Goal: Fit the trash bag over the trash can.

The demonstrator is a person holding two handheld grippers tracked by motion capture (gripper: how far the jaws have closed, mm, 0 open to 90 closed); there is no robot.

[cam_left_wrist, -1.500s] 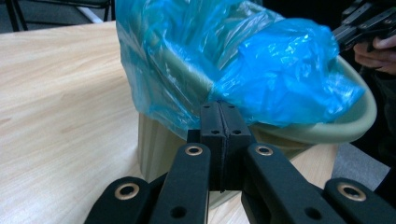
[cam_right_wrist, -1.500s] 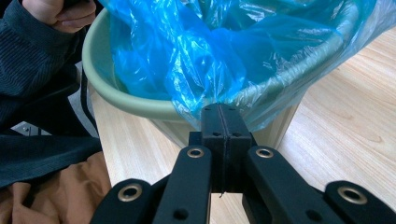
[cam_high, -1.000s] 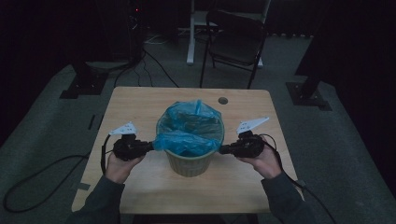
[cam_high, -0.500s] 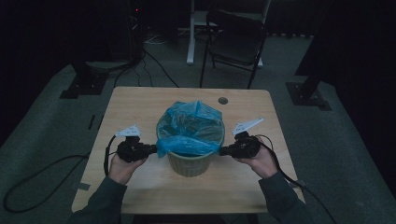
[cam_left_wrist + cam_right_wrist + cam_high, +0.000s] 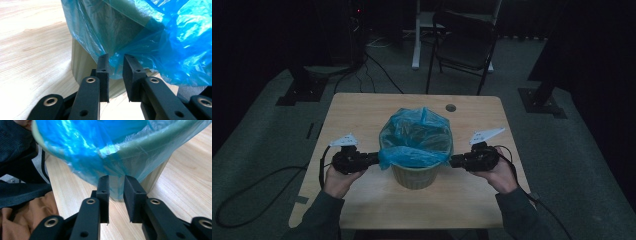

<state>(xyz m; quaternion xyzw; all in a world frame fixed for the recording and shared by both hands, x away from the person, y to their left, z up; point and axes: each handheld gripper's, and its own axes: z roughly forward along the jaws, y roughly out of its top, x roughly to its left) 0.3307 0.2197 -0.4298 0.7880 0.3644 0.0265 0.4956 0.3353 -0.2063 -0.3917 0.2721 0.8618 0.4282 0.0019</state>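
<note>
Standing mid-surface (image 5: 362, 115), a pale bin (image 5: 414, 176) wears a blue bag (image 5: 417, 137) over its rim (contents hidden). A cable hole (image 5: 450, 107) lies behind. Left tongs (image 5: 373, 159) and right tongs (image 5: 454, 161), jaws just opening, flank it with bag film loose between parted jaws

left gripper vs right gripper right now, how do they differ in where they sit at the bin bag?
The left gripper reaches the blue bag from the bin's left side; the right gripper comes from its right. In the left gripper view the table lies behind the bin; in the right gripper view a dark sleeve does. Shared: both point level at the bag's overhanging edge, jaws just opened, film between the parted jaws, not pinched.
</note>
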